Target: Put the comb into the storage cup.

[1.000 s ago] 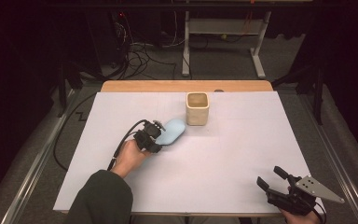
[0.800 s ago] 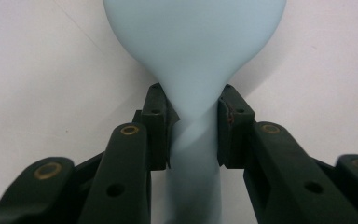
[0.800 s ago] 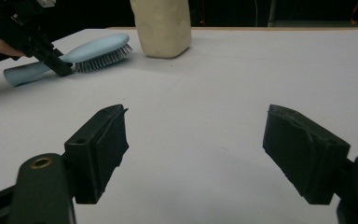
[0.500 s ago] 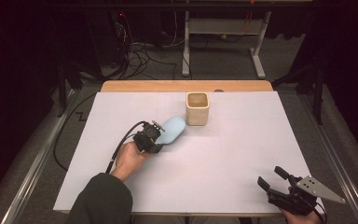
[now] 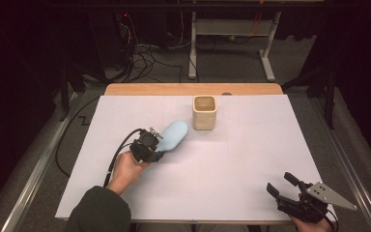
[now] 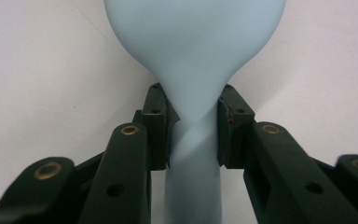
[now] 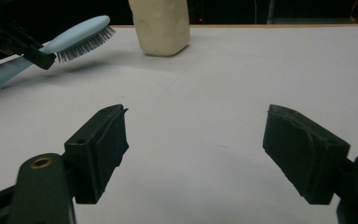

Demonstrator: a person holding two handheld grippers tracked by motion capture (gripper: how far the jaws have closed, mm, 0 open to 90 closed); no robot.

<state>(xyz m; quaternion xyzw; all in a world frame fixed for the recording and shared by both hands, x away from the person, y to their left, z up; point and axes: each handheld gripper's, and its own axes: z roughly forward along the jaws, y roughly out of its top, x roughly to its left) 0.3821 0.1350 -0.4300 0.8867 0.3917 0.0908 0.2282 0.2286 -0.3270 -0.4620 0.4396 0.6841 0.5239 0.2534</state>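
The left gripper clamps the blue hairbrush, lifted, cup unreached; the right gripper gapes empty, near right.

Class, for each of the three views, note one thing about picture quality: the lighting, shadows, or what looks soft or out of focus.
High view: the white table is evenly lit while the surroundings fall to near black. Left gripper view: the blue brush sits so close that its edges look soft. Right gripper view: the brush and cream cup cast faint shadows on the table, and the background is dark.
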